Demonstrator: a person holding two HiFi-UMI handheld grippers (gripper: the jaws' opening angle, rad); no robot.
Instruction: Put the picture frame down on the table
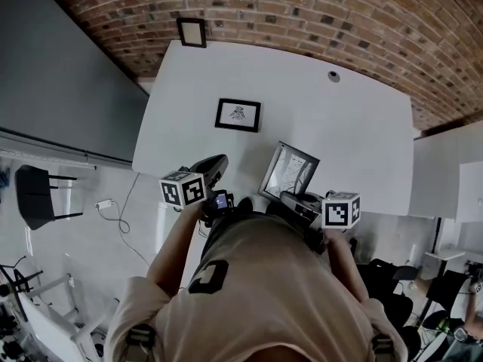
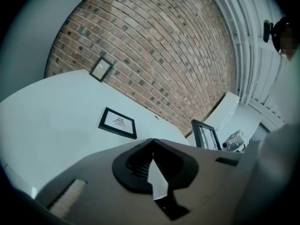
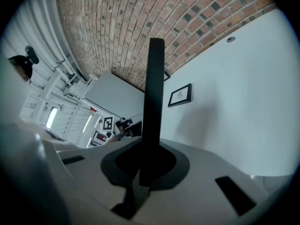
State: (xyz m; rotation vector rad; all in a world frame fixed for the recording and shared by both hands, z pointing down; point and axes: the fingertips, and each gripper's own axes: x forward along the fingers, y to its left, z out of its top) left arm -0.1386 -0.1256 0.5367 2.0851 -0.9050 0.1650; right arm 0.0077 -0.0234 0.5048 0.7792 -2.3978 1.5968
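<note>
Right gripper (image 3: 150,165): jaws clamped on one edge of the black picture frame (image 3: 154,88). The right gripper view shows the frame edge-on, as a dark upright bar rising from between the jaws.

Left gripper (image 2: 151,143): jaws together with the tips meeting and nothing held between them. In the head view it sits just left of the right gripper, above the near edge of the white table (image 1: 355,142). It is apart from the held frame.

Position of the task item: in the head view the picture frame stands tilted over the near part of the table. Its lower edge is at the right gripper and its glazed face is turned up toward the person. A pale sheet with thin lines shows behind the glass. Whether the lower edge touches the tabletop cannot be told from any view.

Other items noted:
- A second frame (image 1: 238,115), black with a small dark drawing on a white ground, lies flat near the middle of the table. It is beyond the held frame and clear of it.
- A small frame (image 1: 192,32) is at the table's far edge, against the brick wall (image 1: 317,13).
- A round fitting (image 1: 333,76) sits in the tabletop toward the far right.
- A dark chair (image 1: 34,194) stands on the floor to the left of the table.
- A white cable (image 1: 124,210) lies on the floor between the chair and the table.
</note>
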